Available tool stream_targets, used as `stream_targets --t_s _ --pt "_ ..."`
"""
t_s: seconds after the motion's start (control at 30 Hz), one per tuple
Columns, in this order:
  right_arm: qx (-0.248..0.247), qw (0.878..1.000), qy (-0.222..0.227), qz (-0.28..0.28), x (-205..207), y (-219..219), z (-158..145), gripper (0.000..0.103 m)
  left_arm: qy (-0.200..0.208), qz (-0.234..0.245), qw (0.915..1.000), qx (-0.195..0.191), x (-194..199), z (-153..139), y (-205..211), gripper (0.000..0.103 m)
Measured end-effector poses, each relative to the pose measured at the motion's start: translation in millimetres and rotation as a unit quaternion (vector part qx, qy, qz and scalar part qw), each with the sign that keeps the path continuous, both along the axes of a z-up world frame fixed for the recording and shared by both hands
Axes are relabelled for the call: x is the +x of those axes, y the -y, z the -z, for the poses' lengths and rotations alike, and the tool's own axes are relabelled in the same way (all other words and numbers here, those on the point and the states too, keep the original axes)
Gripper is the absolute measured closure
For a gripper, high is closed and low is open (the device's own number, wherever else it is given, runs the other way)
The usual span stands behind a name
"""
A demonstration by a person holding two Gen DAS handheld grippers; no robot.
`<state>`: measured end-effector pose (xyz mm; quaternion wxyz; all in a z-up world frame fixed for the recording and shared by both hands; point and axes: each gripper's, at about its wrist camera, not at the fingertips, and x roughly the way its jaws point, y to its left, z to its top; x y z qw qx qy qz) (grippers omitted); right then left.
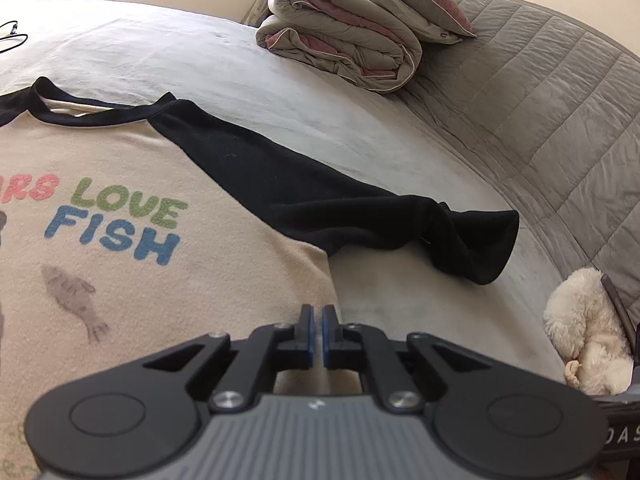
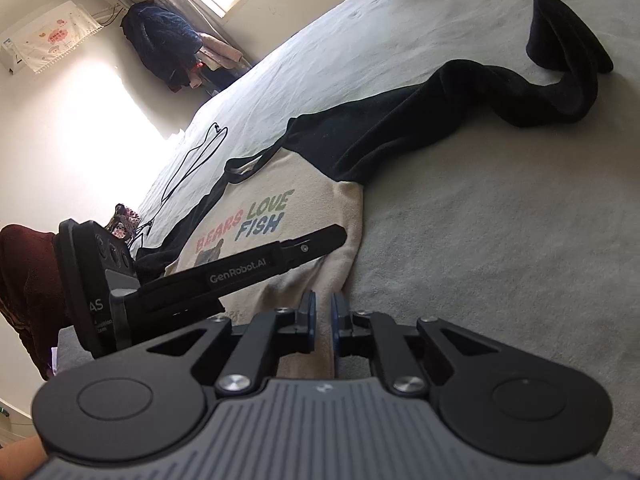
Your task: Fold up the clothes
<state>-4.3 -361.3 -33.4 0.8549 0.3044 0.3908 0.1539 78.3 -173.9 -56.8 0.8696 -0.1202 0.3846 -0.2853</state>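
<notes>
A cream shirt (image 1: 132,288) printed "BEARS LOVE FISH", with a black collar and black sleeves, lies flat and face up on the bed. Its right black sleeve (image 1: 320,200) stretches out sideways with a rumpled cuff. My left gripper (image 1: 318,316) is shut at the shirt's side edge below that sleeve, a sliver of cream cloth between its blue pads. In the right wrist view the shirt (image 2: 320,200) and sleeve (image 2: 440,120) show again. My right gripper (image 2: 323,306) is shut on the same side edge nearer the hem. The left gripper (image 2: 338,236) lies just beyond it.
The pale bed sheet (image 1: 280,80) spreads all around. A folded quilt (image 1: 352,28) and a grey quilted cover (image 1: 540,100) lie at the far right, a plush toy (image 1: 584,332) at the near right. A black cable (image 2: 196,160) lies beyond the collar. A dark red sleeve (image 2: 24,288) is at left.
</notes>
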Motion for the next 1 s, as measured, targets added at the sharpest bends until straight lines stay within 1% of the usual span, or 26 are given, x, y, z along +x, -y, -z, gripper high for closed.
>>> stream_targets --t_s 0.03,0.1,0.13,0.17,0.23,0.33,0.47,0.6,0.67,0.7,0.73,0.77,0.8,0.83,0.87,0.93,1.0 --pt "0.004 1.0 -0.008 0.003 1 2 0 0.084 0.001 0.002 1.0 0.001 -4 -2 -2 0.099" --pt "0.01 1.0 -0.021 0.002 -1 6 -1 0.083 0.004 0.006 1.0 0.002 -13 -5 -6 0.099" --pt "0.008 1.0 -0.027 -0.001 -3 7 -2 0.081 0.005 0.008 1.0 0.003 -18 -7 -8 0.099" --pt "0.005 0.999 -0.033 -0.003 -5 6 -3 0.074 0.006 0.01 0.9999 0.004 -22 -8 -10 0.099" --pt "0.003 0.999 -0.043 -0.01 -14 2 -5 0.065 0.008 0.014 0.9998 0.005 -31 -12 -14 0.099" --pt "0.003 0.998 -0.056 -0.026 -31 -6 -5 0.065 0.006 0.033 0.9994 0.011 -51 -10 -19 0.099" --pt "-0.024 0.997 -0.071 -0.037 -56 -22 1 0.066 0.002 0.062 0.998 0.017 -78 -6 -26 0.099" --pt "-0.021 0.996 -0.076 -0.034 -76 -29 3 0.066 0.018 0.107 0.9934 0.037 -117 -9 -35 0.096" --pt "-0.021 0.996 -0.079 -0.03 -83 -30 2 0.066 0.025 0.116 0.9918 0.046 -132 -12 -45 0.095" --pt "-0.021 0.996 -0.081 -0.027 -86 -30 2 0.066 0.03 0.114 0.9918 0.048 -139 -14 -51 0.095" --pt "-0.021 0.996 -0.083 -0.023 -89 -31 2 0.067 0.035 0.103 0.9927 0.053 -143 -17 -60 0.095" --pt "-0.02 0.996 -0.084 -0.019 -91 -31 2 0.067 0.04 0.091 0.9933 0.059 -146 -20 -68 0.09" --pt "-0.02 0.996 -0.085 -0.015 -93 -31 2 0.067 0.045 0.079 0.9938 0.064 -150 -23 -77 0.081" --pt "-0.018 0.996 -0.086 -0.01 -95 -31 2 0.067 0.051 0.066 0.9941 0.07 -154 -26 -86 0.077" --pt "-0.017 0.996 -0.086 -0.005 -96 -32 3 0.067 0.06 0.049 0.9935 0.083 -156 -29 -96 0.073" --pt "-0.014 0.996 -0.087 0.005 -99 -32 3 0.067 0.073 0.011 0.9909 0.113 -159 -35 -118 0.071" --pt "-0.019 0.996 -0.084 0.011 -101 -35 3 0.068 0.08 -0.034 0.9862 0.141 -159 -38 -144 0.064"
